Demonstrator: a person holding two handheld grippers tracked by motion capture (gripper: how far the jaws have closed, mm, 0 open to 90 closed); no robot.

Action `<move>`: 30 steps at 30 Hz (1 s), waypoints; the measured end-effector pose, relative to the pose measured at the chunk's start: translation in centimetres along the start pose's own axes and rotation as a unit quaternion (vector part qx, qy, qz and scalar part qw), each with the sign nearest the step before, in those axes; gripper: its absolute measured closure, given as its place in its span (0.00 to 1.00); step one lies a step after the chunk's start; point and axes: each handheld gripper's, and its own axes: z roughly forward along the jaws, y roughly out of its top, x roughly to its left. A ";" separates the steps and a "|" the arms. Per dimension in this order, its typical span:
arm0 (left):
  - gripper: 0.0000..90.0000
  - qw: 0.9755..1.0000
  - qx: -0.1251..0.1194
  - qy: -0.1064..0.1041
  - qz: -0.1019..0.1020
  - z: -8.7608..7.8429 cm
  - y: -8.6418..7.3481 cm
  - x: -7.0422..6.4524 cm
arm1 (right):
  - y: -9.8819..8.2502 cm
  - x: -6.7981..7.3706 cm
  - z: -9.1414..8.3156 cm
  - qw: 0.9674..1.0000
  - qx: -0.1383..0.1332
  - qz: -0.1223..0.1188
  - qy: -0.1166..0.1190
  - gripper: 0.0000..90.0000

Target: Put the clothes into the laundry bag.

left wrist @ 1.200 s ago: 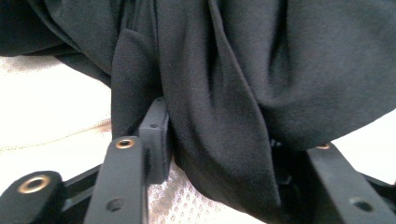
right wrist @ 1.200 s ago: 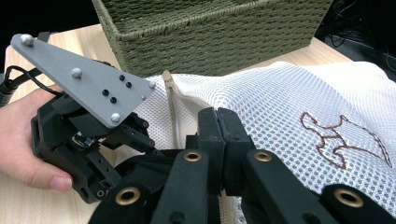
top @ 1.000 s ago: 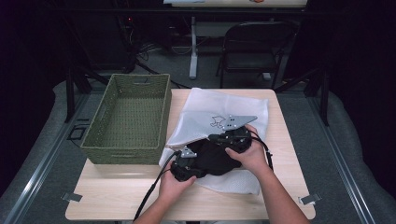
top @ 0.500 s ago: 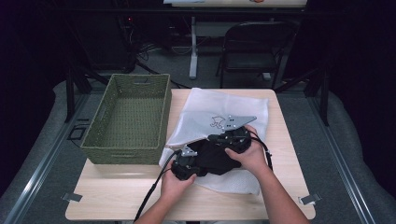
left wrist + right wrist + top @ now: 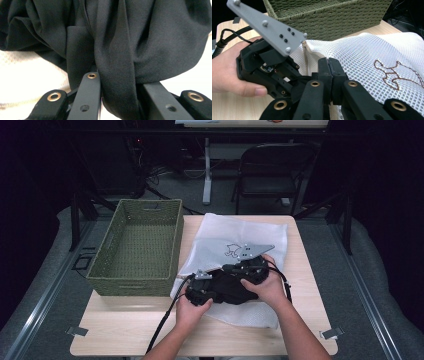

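Left hand (image 5: 192,305): enters from the near table edge, forearm angled up and to the right, palm wrapped around the left gripper (image 5: 200,287). Gripper lies low over the white mesh laundry bag (image 5: 250,232), jaws aimed toward the right hand. Jaws have just been closing and now pinch a thick fold of black cloth (image 5: 125,50) between them; in the left gripper view the fabric bulges out above the jaws, the pale mesh beneath it.

Right hand (image 5: 267,287): forearm comes in from the lower right, fingers curled over the right gripper (image 5: 245,270), grey three-cornered plate (image 5: 252,251) on top. Jaws pressed fully together, tips meeting at the bag's zipper edge (image 5: 305,53); whether mesh is caught between them cannot be told.

Black cloth: bunched on the near half of the laundry bag, between the two hands and directly under both grippers.

Laundry bag: flat on the wooden table (image 5: 125,330), brown embroidered outline (image 5: 395,73) on its face, just right of a green woven basket (image 5: 137,245).
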 end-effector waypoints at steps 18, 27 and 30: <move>0.89 1.000 -0.024 0.012 -0.012 1.1 2.3 0.0 | 0.1 0.0 -0.1 1.000 -0.002 0.001 0.000 0.99; 0.89 0.999 -0.037 0.020 -0.025 1.8 3.0 0.5 | 0.1 0.0 -0.1 1.000 -0.002 0.000 0.001 0.99; 0.89 0.999 -0.039 0.021 -0.027 2.0 3.1 0.5 | 0.1 0.0 -0.2 1.000 -0.003 0.000 0.000 0.99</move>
